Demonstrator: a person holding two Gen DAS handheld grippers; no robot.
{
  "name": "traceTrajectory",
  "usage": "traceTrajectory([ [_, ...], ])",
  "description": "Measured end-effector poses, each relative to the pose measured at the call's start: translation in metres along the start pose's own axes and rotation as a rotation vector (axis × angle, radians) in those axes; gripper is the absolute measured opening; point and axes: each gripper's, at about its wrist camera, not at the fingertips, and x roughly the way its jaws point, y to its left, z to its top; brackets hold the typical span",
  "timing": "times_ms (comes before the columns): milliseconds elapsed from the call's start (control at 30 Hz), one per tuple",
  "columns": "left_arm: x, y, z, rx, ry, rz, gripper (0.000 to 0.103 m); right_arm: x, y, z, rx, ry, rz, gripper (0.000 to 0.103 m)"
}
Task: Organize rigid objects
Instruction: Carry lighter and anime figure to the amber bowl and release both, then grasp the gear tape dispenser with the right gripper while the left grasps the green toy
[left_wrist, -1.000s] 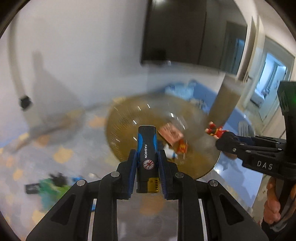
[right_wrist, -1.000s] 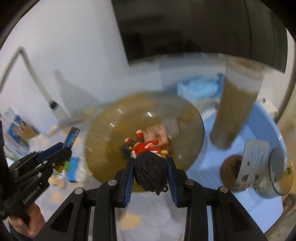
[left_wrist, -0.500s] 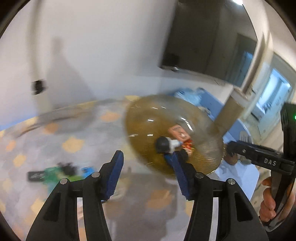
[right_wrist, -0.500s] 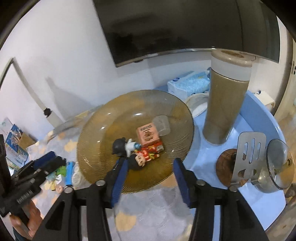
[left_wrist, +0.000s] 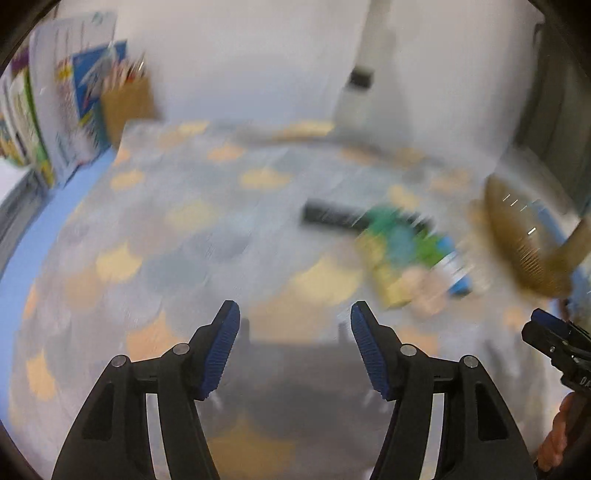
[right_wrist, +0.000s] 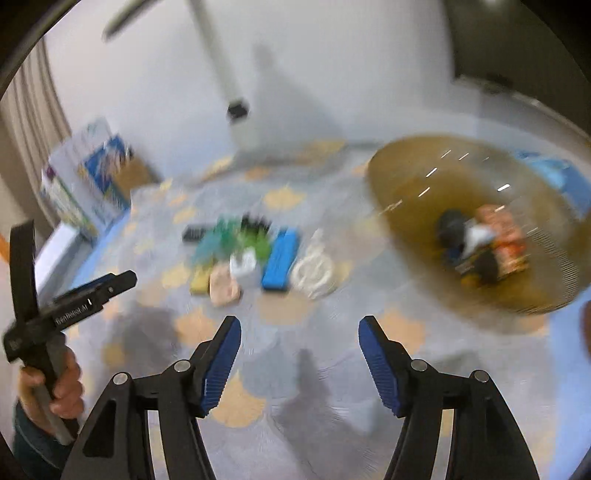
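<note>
Both views are blurred by motion. My left gripper (left_wrist: 295, 349) hangs over the patterned cloth, its jaws opening and nothing between them. My right gripper (right_wrist: 300, 358) is likewise opening and empty. A pile of small objects (right_wrist: 255, 254) lies ahead of it: a blue block (right_wrist: 279, 264), a white ring-shaped piece (right_wrist: 313, 268), green and yellow pieces, a dark bar. The same pile (left_wrist: 410, 254) sits up and to the right in the left wrist view. The brown glass plate (right_wrist: 417, 199) at right holds a toy figure and small boxes (right_wrist: 480, 243).
Books and a brown box (left_wrist: 74, 110) stand at the back left against the white wall. The cloth (left_wrist: 184, 240) in front of my left gripper is bare. A hand (right_wrist: 55, 391) carries the left gripper at the left edge of the right wrist view.
Both grippers let go of their loads, the lighter-like stick and the toy figure, over the plate and opened. Both then swung left toward the pile on the cloth.
</note>
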Motion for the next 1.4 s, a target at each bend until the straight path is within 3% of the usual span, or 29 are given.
traceTrajectory([
  [133, 0.015, -0.001, -0.011, 0.039, 0.024, 0.050, 0.060, 0.038, 0.000, -0.017, -0.004, 0.081, -0.042, 0.065],
  [200, 0.011, -0.003, -0.011, 0.052, -0.004, 0.041, 0.064, 0.033, 0.000, -0.015, -0.013, 0.042, -0.043, 0.065],
  [400, 0.010, -0.004, -0.013, 0.076, 0.001, 0.037, 0.065, 0.043, 0.005, -0.019, -0.030, 0.060, -0.102, 0.065],
  [467, 0.008, -0.003, -0.011, 0.067, 0.012, 0.000, 0.065, 0.043, 0.004, -0.016, -0.034, 0.069, -0.109, 0.065],
  [533, 0.004, -0.006, -0.001, 0.052, 0.023, -0.088, 0.065, 0.044, 0.001, -0.012, -0.009, 0.096, -0.091, 0.065],
  [667, 0.000, -0.029, 0.034, 0.084, 0.025, -0.209, 0.065, 0.049, 0.001, 0.006, 0.027, 0.242, -0.069, 0.065],
  [800, 0.024, -0.061, 0.058, 0.153, 0.038, -0.205, 0.065, 0.049, -0.002, 0.025, 0.054, 0.161, -0.077, 0.065],
  [933, 0.053, -0.076, 0.064, 0.172, 0.084, -0.218, 0.061, 0.069, -0.001, 0.035, 0.038, 0.130, -0.141, 0.054],
  [1067, 0.066, -0.082, 0.066, 0.194, 0.090, -0.218, 0.060, 0.086, 0.000, 0.040, 0.015, 0.115, -0.178, 0.054],
  [1233, 0.073, -0.082, 0.070, 0.195, 0.078, -0.233, 0.042, 0.100, 0.008, 0.046, -0.041, 0.090, -0.245, 0.054],
  [1400, 0.057, -0.072, 0.070, 0.166, 0.031, -0.260, 0.033, 0.101, 0.009, 0.048, -0.049, 0.070, -0.235, 0.048],
])
